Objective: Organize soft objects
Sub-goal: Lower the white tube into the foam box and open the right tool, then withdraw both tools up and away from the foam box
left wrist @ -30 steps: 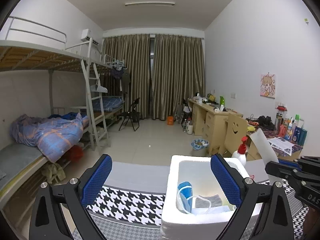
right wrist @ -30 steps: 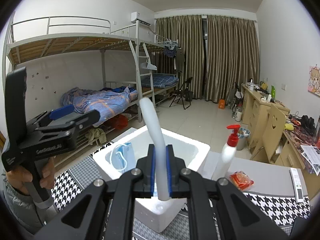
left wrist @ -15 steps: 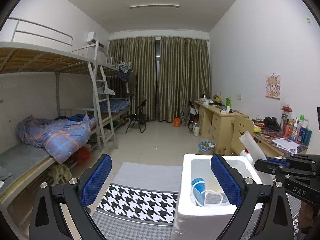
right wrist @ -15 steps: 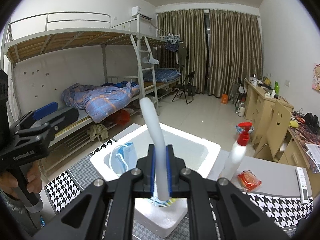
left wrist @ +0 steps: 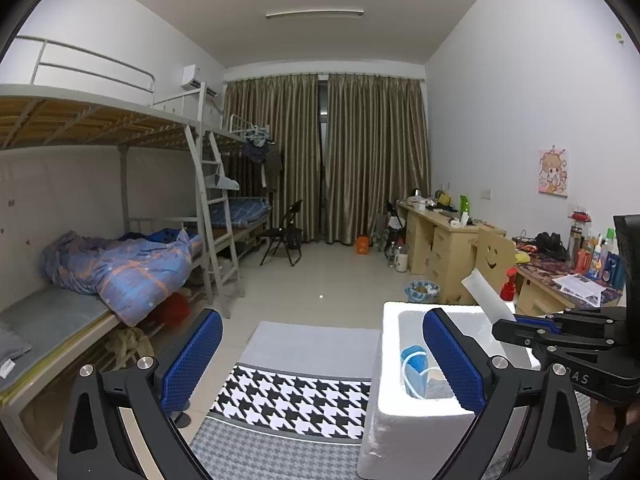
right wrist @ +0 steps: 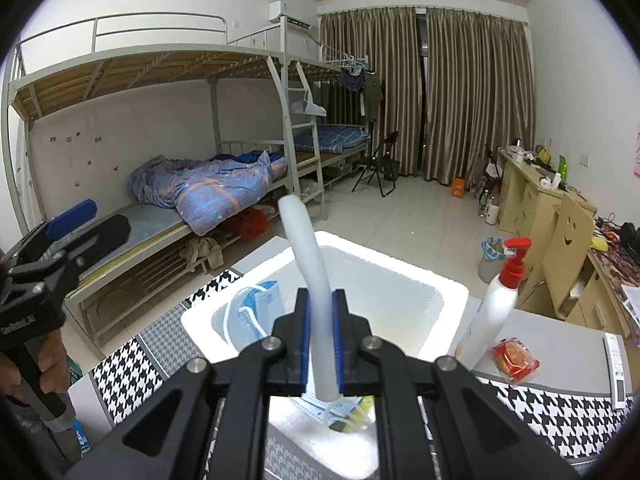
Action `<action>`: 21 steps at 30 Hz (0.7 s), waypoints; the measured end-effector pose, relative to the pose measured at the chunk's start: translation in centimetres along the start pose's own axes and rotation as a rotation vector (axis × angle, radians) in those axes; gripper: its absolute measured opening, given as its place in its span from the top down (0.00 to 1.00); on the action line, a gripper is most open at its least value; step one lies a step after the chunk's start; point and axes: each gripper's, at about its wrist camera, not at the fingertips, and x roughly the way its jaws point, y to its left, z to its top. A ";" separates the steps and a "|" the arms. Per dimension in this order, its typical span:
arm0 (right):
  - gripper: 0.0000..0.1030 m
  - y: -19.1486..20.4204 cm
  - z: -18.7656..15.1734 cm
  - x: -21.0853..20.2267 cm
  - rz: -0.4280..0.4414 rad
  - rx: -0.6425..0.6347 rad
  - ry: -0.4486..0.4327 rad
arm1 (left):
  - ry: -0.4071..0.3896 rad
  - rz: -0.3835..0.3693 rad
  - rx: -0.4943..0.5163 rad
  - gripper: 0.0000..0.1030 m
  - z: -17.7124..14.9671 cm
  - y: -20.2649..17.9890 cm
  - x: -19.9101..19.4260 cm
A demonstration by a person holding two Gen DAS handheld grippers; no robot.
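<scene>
Here, right tongs [right wrist: 320, 344] clamping white strip [right wrist: 306, 264], above foam box [right wrist: 448, 300]

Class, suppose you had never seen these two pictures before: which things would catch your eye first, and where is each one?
First, the pale bendy strip clamped in the right claw, rising over the white foam box on the houndstooth cloth. Inside the box, a blue face mask leans against the left wall. Just right of the box stands a white pump bottle with a red top, while the left claw hangs open and empty.
</scene>
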 end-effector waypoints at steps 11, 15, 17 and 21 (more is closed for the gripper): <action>0.45 0.1 -0.3 0.6 0.002 0.006 -0.001 | 0.009 0.018 -0.011 0.02 -0.6 0.8 -0.3; 0.23 0.3 -0.4 0.1 0.008 0.006 -0.023 | 0.008 0.017 -0.013 0.02 -0.5 0.8 -0.4; 0.17 0.2 -0.4 -0.1 0.015 0.019 -0.029 | 0.005 0.019 -0.011 0.02 -0.4 0.8 -0.4; 0.13 0.1 -0.5 -0.7 0.009 0.028 -0.036 | 0.006 0.014 -0.012 0.02 -0.4 0.7 -0.5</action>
